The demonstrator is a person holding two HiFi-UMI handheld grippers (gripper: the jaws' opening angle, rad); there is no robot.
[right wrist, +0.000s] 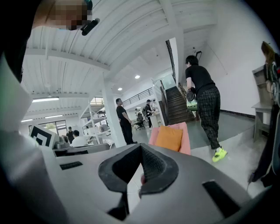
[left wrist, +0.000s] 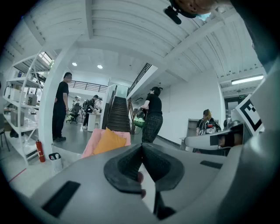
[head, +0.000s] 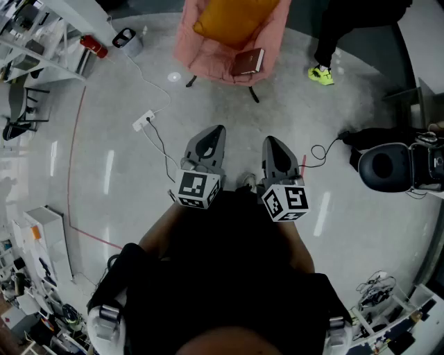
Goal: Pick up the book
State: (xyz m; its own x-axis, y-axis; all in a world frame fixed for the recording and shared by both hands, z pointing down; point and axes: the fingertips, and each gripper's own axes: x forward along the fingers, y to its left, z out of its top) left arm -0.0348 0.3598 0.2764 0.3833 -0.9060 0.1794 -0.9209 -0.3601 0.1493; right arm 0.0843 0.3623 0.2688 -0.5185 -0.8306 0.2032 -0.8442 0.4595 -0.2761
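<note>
Left gripper (head: 211, 135) and right gripper (head: 272, 143) both clamped shut, empty. Book (head: 248, 62) lies well ahead near the armchair's (head: 198, 52) front edge. If I arrive closed, I'll knock it off.

The book (head: 248, 62) is too small to read, the armchair (head: 201, 52) cropped.

The floor (head: 104, 173) is showing a smooth, glossy grey finish, with ceiling lights reflecting off it in pale streaks. The armchair (head: 201, 59) is presenting soft pink cloth, and the cushion (head: 232, 21) is presenting matt orange cloth. The book (head: 247, 62) is showing a dark reddish-brown cover with a pale paper edge. The left gripper (head: 216, 132) and the right gripper (head: 272, 142) are showing smooth, matt grey plastic shells. Their pads (left wrist: 127, 164) are showing a black, finely ribbed facing that looks like rubber.
</note>
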